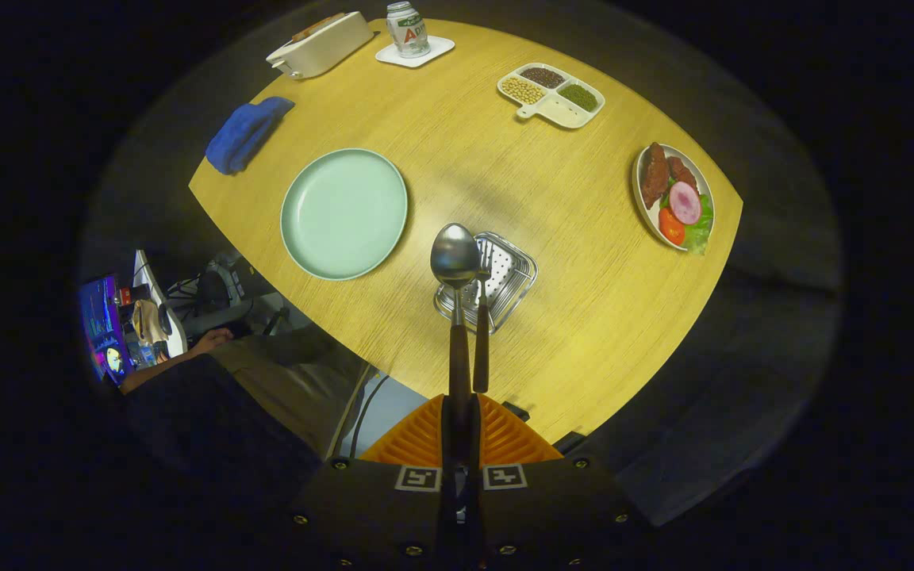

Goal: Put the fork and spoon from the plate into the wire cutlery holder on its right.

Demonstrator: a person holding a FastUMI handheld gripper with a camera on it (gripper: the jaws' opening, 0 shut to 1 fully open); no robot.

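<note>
Spoon [455, 255] in claw [460, 420], fork [482, 317] in holder [505, 277]

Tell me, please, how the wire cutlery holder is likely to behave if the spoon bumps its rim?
The wire cutlery holder looks light, thin open mesh, so it would probably slide on the smooth wooden table. It seems low and broad, so tipping looks less likely. The tool is shut on the spoon, held above the holder, fork alongside.
</note>
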